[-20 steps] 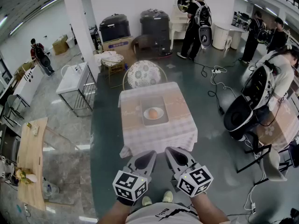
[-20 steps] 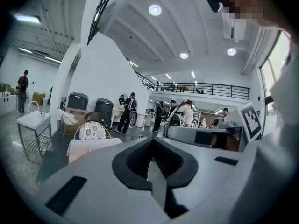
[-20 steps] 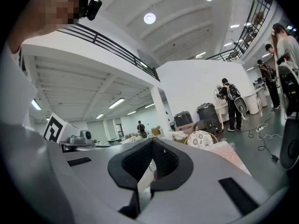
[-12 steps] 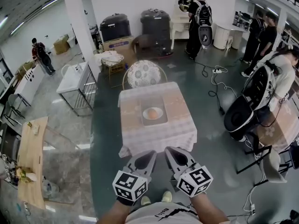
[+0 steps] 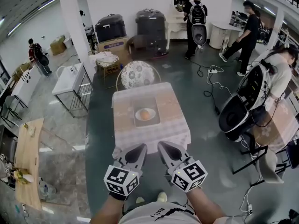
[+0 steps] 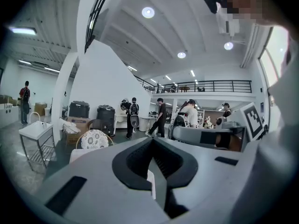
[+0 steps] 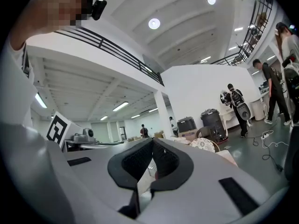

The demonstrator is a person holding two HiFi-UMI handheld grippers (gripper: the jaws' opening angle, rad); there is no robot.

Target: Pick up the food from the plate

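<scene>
An orange round piece of food [image 5: 146,114] lies on a white plate [image 5: 139,117], which rests on a grey tray [image 5: 146,104] in the middle of a small table with a checked cloth [image 5: 152,132]. Both grippers are held low in front of the person, short of the table's near edge and above the floor. My left gripper [image 5: 139,148] points at the table with its jaws shut and nothing in them; its own view shows the closed left gripper [image 6: 153,141]. Beside it my right gripper [image 5: 161,145] is also shut and empty, as the right gripper [image 7: 153,140] view shows.
A chair with a round patterned back [image 5: 136,73] stands behind the table. A white column [image 5: 70,27] and a wire cart [image 5: 70,85] are at the left. A person with black equipment [image 5: 254,94] stands at the right, with cables [image 5: 210,71] on the floor.
The table and plate now sit slightly lower and further left in the head view. Both grippers have shifted a little left. The people at the back have walked.
</scene>
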